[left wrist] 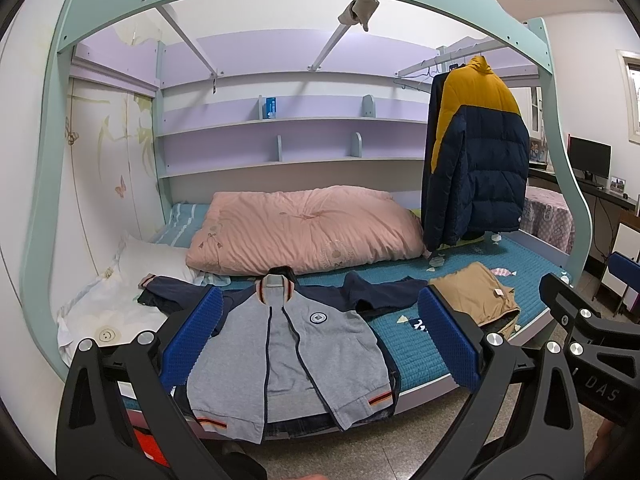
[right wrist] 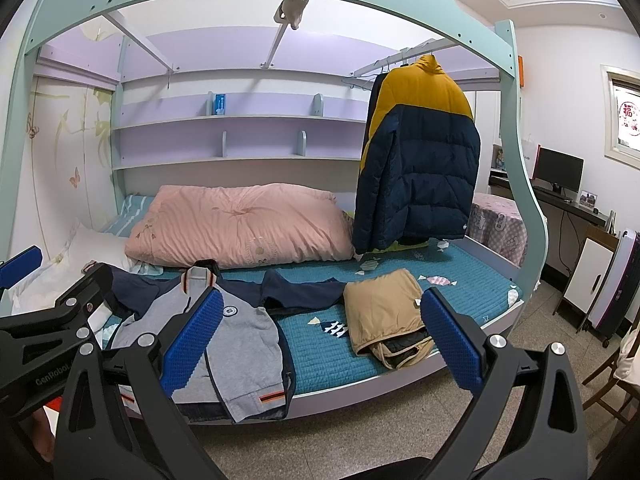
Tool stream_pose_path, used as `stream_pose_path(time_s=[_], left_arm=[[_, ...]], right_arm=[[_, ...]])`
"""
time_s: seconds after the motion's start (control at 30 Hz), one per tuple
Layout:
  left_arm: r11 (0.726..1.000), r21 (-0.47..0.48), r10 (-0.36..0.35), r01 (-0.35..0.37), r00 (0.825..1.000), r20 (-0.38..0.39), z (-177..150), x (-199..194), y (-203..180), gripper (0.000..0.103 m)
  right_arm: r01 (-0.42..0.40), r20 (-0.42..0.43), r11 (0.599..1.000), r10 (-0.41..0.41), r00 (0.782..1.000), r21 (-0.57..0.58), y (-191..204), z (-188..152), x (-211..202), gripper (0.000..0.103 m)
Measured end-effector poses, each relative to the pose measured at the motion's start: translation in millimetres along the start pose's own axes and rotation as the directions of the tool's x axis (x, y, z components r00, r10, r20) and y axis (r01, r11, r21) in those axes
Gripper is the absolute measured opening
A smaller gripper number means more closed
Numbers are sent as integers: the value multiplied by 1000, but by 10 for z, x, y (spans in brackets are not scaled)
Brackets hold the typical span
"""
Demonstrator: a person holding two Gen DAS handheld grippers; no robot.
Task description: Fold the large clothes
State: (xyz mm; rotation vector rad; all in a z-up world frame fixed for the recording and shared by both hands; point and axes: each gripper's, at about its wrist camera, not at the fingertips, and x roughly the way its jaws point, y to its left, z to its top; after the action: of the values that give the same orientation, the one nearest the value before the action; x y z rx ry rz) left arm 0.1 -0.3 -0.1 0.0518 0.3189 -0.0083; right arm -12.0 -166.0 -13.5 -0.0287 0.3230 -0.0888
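A grey jacket with navy sleeves and striped cuffs lies spread flat, front up and unzipped, at the bed's front edge. Its hem hangs over the edge. To its right rests a folded tan garment. My left gripper hovers open above the floor in front of the jacket, holding nothing. My right gripper is also open and empty, held in front of the bed between the jacket and the tan garment. Each gripper's black frame shows at the side of the other's view.
A pink quilt lies at the back of the teal bedspread, with a white pillow at left. A yellow and navy puffer coat hangs from a rail at right. The bed's green frame arches overhead. A desk with a monitor stands far right.
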Motion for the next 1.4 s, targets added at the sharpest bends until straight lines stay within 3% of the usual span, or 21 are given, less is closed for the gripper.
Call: stream_pose_path(time_s=[1.4], left_arm=[[1000, 0, -4, 4, 1000, -14, -136, 241, -173, 98]], right_arm=[[-2, -32, 1000, 2, 1000, 0, -2, -45, 350, 95]])
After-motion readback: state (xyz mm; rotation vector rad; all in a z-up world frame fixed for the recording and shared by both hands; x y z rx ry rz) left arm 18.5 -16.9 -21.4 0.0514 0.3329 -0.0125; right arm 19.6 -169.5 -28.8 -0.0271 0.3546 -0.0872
